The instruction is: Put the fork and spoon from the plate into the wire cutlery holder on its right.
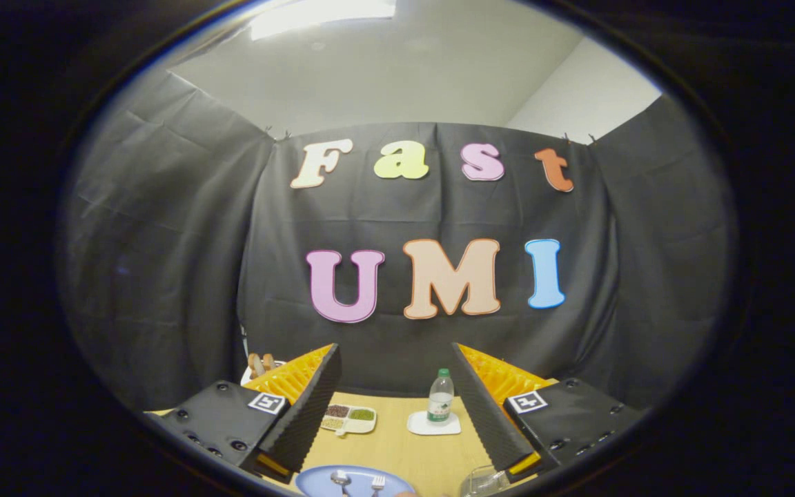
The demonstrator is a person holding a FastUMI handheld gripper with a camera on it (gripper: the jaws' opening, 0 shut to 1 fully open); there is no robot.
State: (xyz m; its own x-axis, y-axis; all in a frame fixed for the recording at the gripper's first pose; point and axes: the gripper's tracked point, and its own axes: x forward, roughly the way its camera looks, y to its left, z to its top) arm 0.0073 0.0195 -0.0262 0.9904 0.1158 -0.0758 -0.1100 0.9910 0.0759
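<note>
Two fingers of the gripper (395, 407) stand spread wide apart, so the jaws are open and grip nothing; bare bench shows in the gap between them. Low between the fingers, on the near part of the wooden bench (397, 449), lies a blue plate (321, 483), only its far part visible. On the plate rest a spoon (339, 478), bowl end pointing away, and a fork (377, 482) just to its right, tines pointing away; the two lie side by side without clearly touching, and their handles are cut off from sight. To the right of the plate, just beneath the right finger, a part of the wire cutlery holder (480, 481) shows as a pale, glinting frame; its contents cannot be told. Farther along the bench, beyond the plate and still between the fingers, a small white divided dish (349, 418) holds dark and green fillings in separate compartments. To its right a clear bottle (440, 397) with a green cap stands upright on a white square coaster (434, 424), close beside the inner face of the right finger. Behind the left finger, near the cloth, some brownish objects (260, 363) rise from a white holder, too small to identify. Black cloth walls (163, 276) close the booth on three sides, with a pale ceiling (384, 69) above.
</note>
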